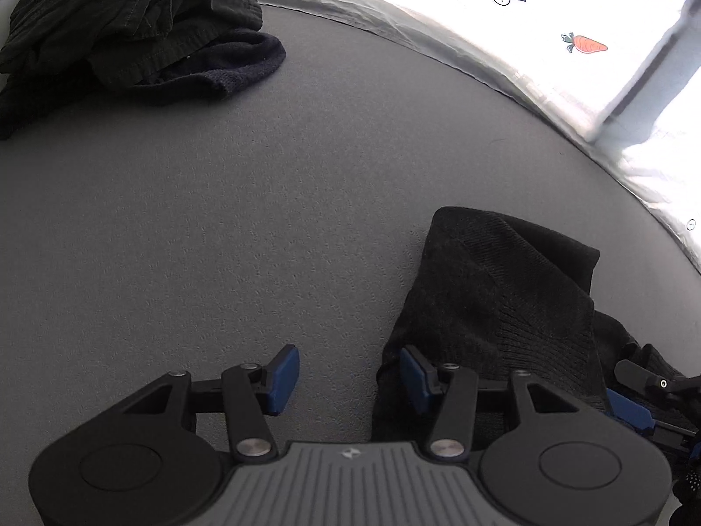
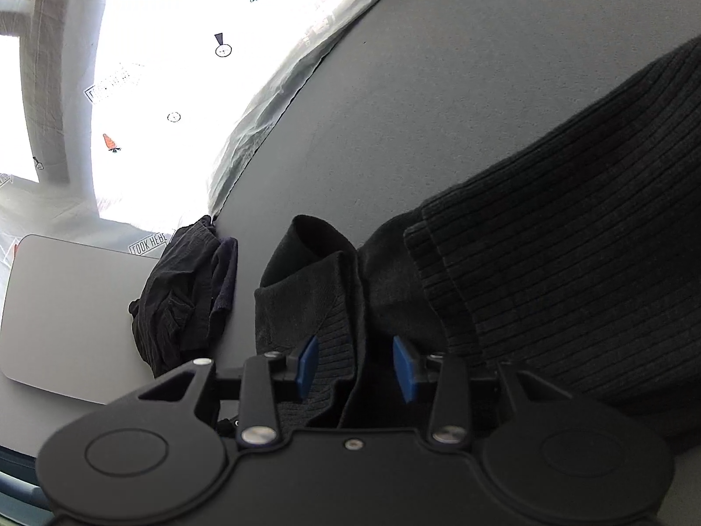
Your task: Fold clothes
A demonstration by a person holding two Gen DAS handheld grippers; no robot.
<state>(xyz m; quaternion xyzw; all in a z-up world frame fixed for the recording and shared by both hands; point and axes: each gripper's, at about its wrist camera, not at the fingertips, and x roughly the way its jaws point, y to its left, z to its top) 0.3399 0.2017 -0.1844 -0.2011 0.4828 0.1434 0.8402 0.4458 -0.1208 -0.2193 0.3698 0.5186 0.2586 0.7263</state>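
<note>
The black ribbed knit garment [image 2: 547, 228] is spread on the grey surface [image 1: 263, 219], its bunched folds lying between the right tool's [image 2: 357, 366] parted pads, seemingly unpinched, while the left tool [image 1: 348, 379] is held apart, empty, at its edge.

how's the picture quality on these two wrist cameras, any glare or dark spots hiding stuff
Left wrist view: the patterned sheet behind the grey table is blown out white; the clothes pile stays dark but shows seams. Right wrist view: the same overexposed backdrop, and the black ribbed garment keeps its ribs yet its folds merge into shadow. Both views bend the table edge, fisheye-style; neither looks blurred.
</note>
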